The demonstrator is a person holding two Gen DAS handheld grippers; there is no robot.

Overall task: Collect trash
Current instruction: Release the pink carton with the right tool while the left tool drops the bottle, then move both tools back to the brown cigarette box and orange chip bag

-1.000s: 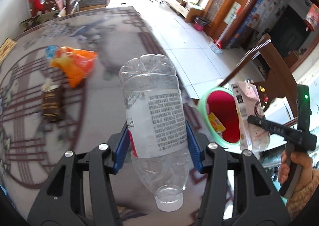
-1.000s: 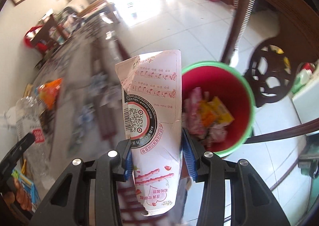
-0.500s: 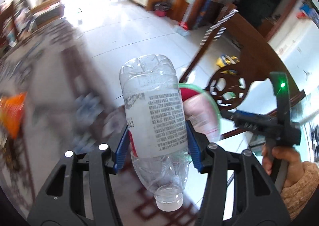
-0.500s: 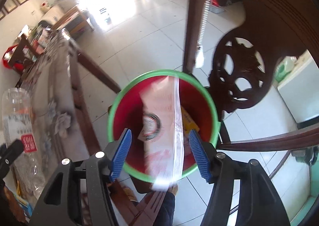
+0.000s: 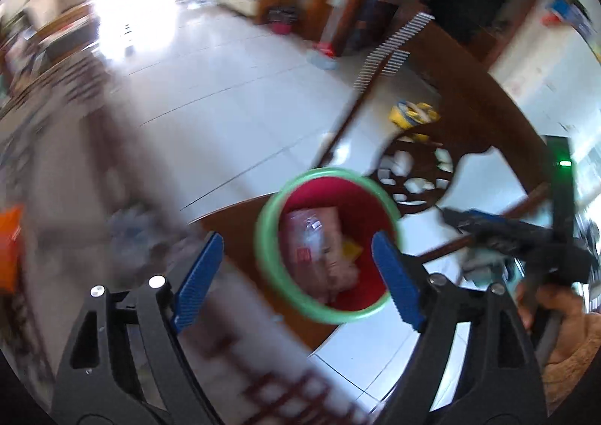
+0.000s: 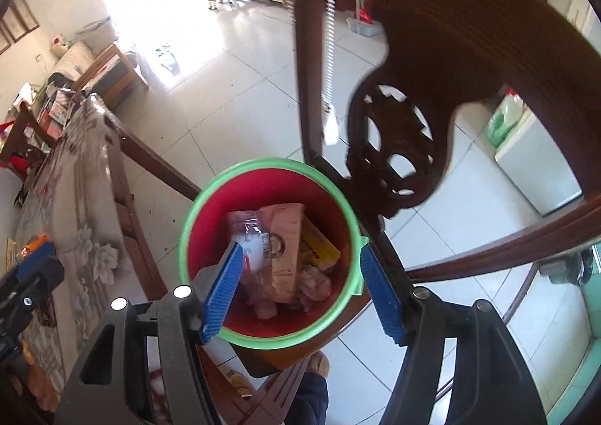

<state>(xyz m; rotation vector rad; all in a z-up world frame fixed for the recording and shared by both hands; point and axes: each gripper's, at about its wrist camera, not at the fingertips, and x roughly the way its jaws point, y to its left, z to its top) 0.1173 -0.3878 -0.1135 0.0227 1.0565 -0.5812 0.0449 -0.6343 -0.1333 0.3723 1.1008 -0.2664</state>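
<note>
A red bin with a green rim stands on a dark wooden chair seat; it also shows in the left wrist view. Inside lie a clear plastic bottle, a pink and white carton and yellow wrappers. My right gripper is open and empty just above the bin. My left gripper is open and empty above the bin too. In the left wrist view the bottle lies blurred in the bin.
The carved dark chair back rises right behind the bin. The table with a patterned cloth runs along the left, an orange wrapper on it. White tiled floor lies beyond.
My left gripper opened and let go of the clear bottle, which now lies in the bin. The carton dropped from my right gripper has settled in the bin. Both grippers moved over the bin.
</note>
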